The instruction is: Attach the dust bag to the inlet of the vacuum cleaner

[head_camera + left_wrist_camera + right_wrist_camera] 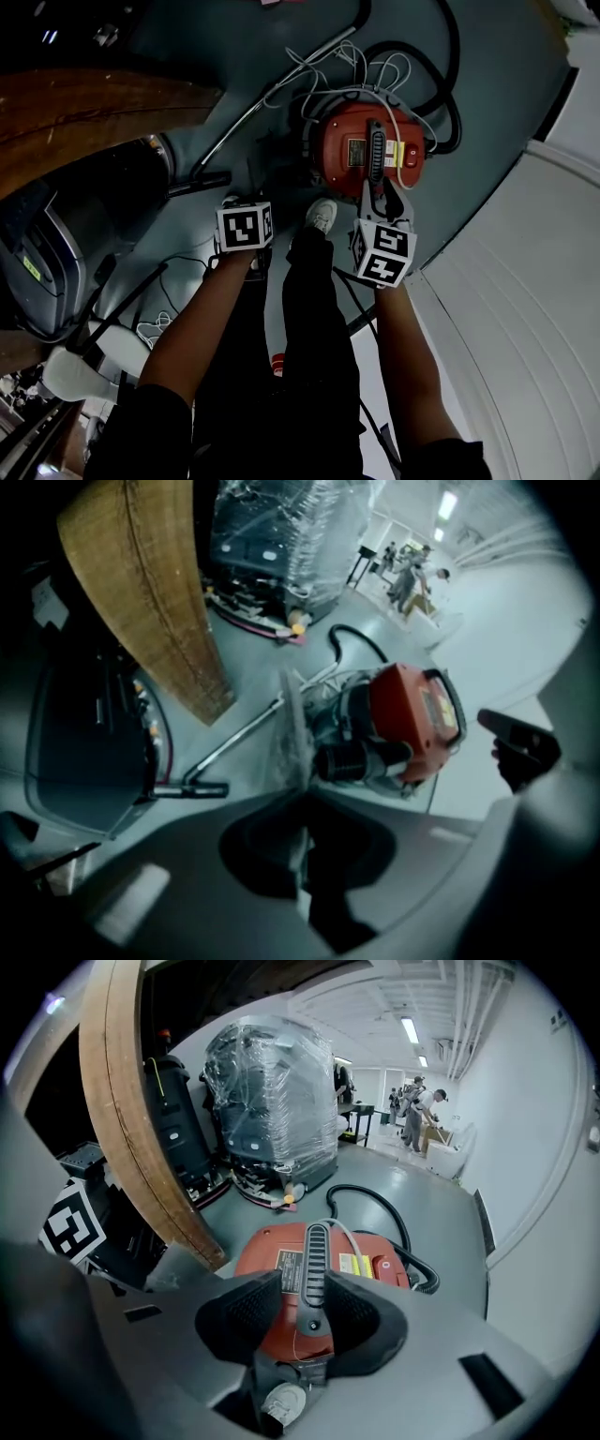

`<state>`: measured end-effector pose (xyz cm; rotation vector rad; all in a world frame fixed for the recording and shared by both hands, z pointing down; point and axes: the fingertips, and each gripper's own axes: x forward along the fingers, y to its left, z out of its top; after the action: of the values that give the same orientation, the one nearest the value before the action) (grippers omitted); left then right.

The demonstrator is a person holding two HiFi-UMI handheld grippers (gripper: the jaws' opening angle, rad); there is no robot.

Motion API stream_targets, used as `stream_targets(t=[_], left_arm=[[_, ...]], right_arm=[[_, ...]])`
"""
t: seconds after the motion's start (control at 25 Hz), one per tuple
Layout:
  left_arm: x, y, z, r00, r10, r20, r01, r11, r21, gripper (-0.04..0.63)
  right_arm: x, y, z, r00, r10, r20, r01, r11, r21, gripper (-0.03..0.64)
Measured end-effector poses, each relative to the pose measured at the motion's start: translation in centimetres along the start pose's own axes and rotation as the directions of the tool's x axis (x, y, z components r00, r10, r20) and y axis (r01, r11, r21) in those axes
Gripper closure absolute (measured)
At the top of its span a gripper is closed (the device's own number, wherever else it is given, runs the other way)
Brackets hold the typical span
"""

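Observation:
The red vacuum cleaner (370, 150) lies on the grey floor, its black ribbed inlet (356, 759) facing my left gripper. My left gripper (302, 803) is shut on the thin pale edge of the dust bag (292, 726), which stands up from between the jaws. In the head view only its marker cube (246, 227) shows. My right gripper (314, 1312) is open just over the vacuum cleaner (375, 1251), with the black carry handle (317, 1260) in the gap between the pads. Seen from the head, the right gripper (382, 199) sits at the vacuum's near end.
A black hose (450, 84) and white cable (356, 66) loop round the vacuum. A metal wand with floor nozzle (230, 747) lies to its left. A wooden board (84, 122), a wrapped machine (272, 1110), my shoe (322, 216) and a white wall (525, 281) surround it.

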<state>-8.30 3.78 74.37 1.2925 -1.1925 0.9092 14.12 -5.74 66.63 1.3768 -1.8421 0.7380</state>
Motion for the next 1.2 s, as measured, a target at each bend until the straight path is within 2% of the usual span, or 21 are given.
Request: stream_targets(t=[0.16, 0.28, 0.4, 0.48, 0.56, 0.76, 1.08, 1.2], left_arm=[[0.9, 0.4, -0.3, 1.0, -0.013, -0.016, 0.013, 1.0, -0.02, 0.574], [1.3, 0.4, -0.1, 1.0, -0.02, -0.016, 0.019, 1.0, -0.013, 0.574], [1.6, 0.0, 0.2, 0.999, -0.034, -0.012, 0.034, 0.999, -0.01, 0.574], [1.8, -0.1, 0.4, 0.999, -0.035, -0.005, 0.035, 0.999, -0.007, 0.574], [2.1, -0.2, 0.7, 0.999, -0.039, 0.004, 0.039, 0.999, -0.017, 0.574], [2.8, -0.4, 0.9, 0.998, -0.065, 0.028, 0.066, 0.996, -0.053, 0.574], [3.0, 0.3, 2.0, 0.993, -0.097, 0.074, 0.109, 0.976, -0.186, 0.574], [2.9, -0.2, 2.7, 0.99, -0.109, 0.085, 0.123, 0.975, -0.184, 0.574]], right_arm=[[1.9, -0.9, -0.7, 0.998, -0.006, -0.057, 0.009, 0.999, 0.048, 0.437], [3.2, -1.4, -1.2, 0.995, -0.005, -0.101, 0.011, 0.998, 0.058, 0.417], [4.0, -1.3, -1.9, 0.991, 0.001, -0.137, 0.001, 1.0, 0.02, 0.419], [4.2, -1.2, -2.1, 0.989, -0.002, -0.145, 0.0, 1.0, -0.013, 0.459], [4.2, -1.1, -2.2, 0.989, -0.007, -0.149, 0.001, 0.999, -0.038, 0.465], [4.2, -1.1, -2.2, 0.984, 0.011, -0.176, -0.017, 0.999, -0.03, 0.468], [4.2, -0.9, -2.3, 0.982, 0.028, -0.184, -0.035, 0.999, -0.031, 0.468], [4.2, -1.0, -2.2, 0.982, 0.034, -0.185, -0.04, 0.999, -0.032, 0.468]])
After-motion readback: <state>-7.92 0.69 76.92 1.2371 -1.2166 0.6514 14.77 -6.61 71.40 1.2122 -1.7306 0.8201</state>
